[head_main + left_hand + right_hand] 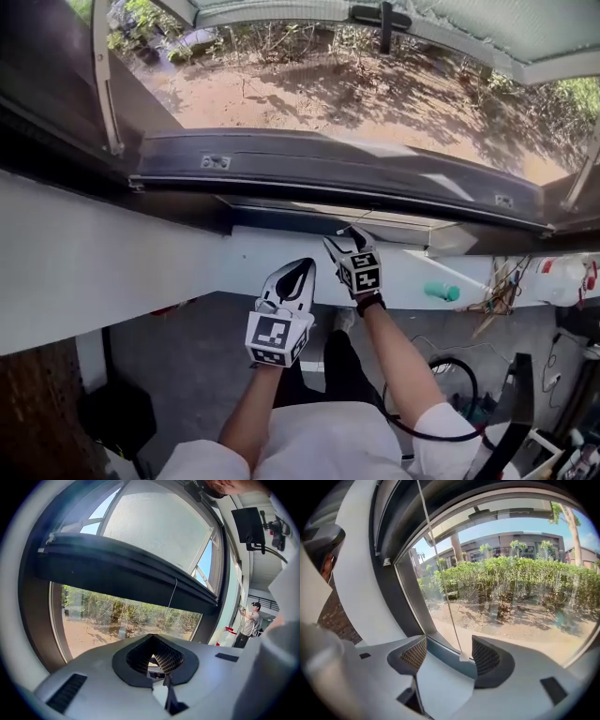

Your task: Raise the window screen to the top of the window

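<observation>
Bracketing the pull cord (438,578), the right gripper (449,656) has its jaws wide apart. The cord's white end tab (464,656) hangs between them at centre frame, closer to the right-hand pad, gripped by neither. The left gripper (302,267), lower centre of the head view, has its jaws pressed together on nothing, below the work. The window screen sits partway down. Its dark bottom rail (328,173) crosses mid-frame in the head view, with mesh (154,522) above it and bare glass (117,620) beneath in the left gripper view. Risks, as judged: the cord is thin and free-hanging, so an off-centre closure could nudge it aside or pinch only the tab, which may slip under load. A slanted one-handed pull could cock the rail and jam it short of the top.
</observation>
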Tool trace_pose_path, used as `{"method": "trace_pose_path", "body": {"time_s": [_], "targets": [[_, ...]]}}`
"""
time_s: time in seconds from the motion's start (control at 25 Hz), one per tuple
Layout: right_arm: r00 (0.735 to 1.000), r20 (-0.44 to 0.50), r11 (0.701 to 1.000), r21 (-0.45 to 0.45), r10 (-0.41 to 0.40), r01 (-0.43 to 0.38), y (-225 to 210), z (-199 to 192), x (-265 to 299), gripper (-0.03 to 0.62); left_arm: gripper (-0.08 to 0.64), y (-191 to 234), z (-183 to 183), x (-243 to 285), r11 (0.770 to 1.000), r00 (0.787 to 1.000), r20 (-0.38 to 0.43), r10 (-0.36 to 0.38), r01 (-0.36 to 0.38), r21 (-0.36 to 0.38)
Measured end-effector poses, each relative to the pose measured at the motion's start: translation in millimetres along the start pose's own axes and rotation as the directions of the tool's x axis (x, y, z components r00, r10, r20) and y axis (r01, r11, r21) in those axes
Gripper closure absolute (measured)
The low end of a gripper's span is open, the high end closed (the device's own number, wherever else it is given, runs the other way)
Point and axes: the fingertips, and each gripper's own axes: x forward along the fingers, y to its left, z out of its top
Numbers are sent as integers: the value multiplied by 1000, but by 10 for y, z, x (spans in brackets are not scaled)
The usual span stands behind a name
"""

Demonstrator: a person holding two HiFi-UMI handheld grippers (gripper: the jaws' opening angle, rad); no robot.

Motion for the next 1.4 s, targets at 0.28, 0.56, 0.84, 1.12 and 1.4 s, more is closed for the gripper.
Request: {"method": "trace_pose_path", "body": {"time_s": [0.28,0.56,0.84,1.12,1.4], "targets": [[999,32,1000,20,24,-24,-50,-106,242,308,560,96,-366,167,1000,998,-57,0,-2,-31],[999,20,998,56,40,-41,-53,-320,280,603,560,209,-569,220,997,996,-75,49,-53,-53],[997,75,996,78,31,-36,-77,-360,278,603,560,112,-778,243,997,994,-103,21,-29,-76],[997,76,998,-66,-18,23,-111,-381,280,603,560,92,-974,346,995,993,-116,11,-23,-97],[993,103,994,-78,-63,71,-139,-447,243,603,560,69,-1014,357,996,994,-109,13,-22,-83]]}}
